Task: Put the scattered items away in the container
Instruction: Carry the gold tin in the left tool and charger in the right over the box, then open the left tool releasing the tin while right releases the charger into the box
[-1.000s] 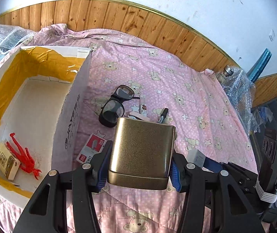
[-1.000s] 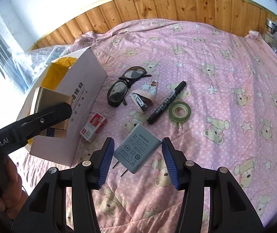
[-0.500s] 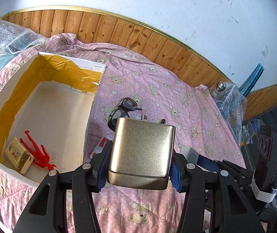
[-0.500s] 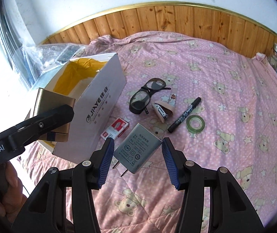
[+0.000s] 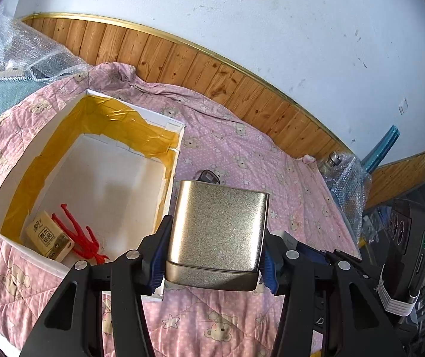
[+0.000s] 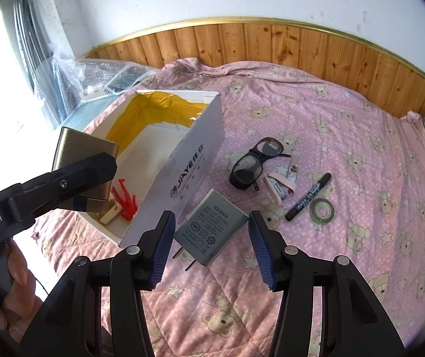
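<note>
**Gold tin over the box, charger between the other jaws**

Left hand-held gripper is clamped on a gold metal tin, blue pads pressed against both sides, holding it up right at the near corner of the white cardboard box (the one lined with yellow tape). In the right wrist view the tin hangs over the box's near-left end. Already inside the box: a red plastic clip thing and a small tan packet, touching each other at about 7 o'clock.

Right hand-held gripper is spread wide with a grey power adapter sitting between the pads, prongs pointing to 7 o'clock; I can't tell if either pad touches it.

Out on the pink bear-print quilt at 1 to 2 o'clock from the adapter: dark safety glasses, a pink stapler, a black marker and a roll of green tape just beside the marker.
</note>
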{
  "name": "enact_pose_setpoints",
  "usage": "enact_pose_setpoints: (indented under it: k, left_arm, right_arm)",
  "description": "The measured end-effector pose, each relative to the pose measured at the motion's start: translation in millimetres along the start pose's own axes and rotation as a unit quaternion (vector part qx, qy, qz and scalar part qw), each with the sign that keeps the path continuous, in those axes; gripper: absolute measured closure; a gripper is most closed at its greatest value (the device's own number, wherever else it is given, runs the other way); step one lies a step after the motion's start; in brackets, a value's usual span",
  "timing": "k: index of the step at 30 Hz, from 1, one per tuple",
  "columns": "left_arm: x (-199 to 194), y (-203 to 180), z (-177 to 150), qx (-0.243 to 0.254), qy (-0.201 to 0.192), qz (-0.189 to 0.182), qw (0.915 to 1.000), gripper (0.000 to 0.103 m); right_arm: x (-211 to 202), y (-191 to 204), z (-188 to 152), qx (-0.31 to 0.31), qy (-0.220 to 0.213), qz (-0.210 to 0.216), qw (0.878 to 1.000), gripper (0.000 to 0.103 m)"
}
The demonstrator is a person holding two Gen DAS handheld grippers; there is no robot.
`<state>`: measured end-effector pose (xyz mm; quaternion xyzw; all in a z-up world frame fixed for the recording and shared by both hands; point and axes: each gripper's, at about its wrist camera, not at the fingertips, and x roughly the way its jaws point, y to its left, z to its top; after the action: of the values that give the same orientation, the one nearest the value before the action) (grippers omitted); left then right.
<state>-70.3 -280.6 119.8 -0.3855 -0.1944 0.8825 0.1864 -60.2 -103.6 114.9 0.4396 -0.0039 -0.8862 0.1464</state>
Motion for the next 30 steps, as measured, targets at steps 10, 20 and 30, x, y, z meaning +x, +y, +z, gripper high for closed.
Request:
enact_pose_setpoints:
  k: [10, 20, 30]
  left_arm:
    - [-18, 38, 16, -0.034, -0.023, 0.013, 0.9991, 0.05]
    - [-19, 80, 37, -0.066, -0.033, 0.033, 0.9967, 0.05]
    - [4, 115, 61, -0.091, -0.022, 0.052, 0.9942, 0.05]
  right_arm:
    - [10, 41, 27, -0.037, -0.007, 0.018, 0.999, 0.05]
    - [25, 71, 57, -0.065, -0.014, 0.039, 0.997, 0.05]
    - [56, 86, 76, -0.088, -0.004, 0.062, 0.994, 0.05]
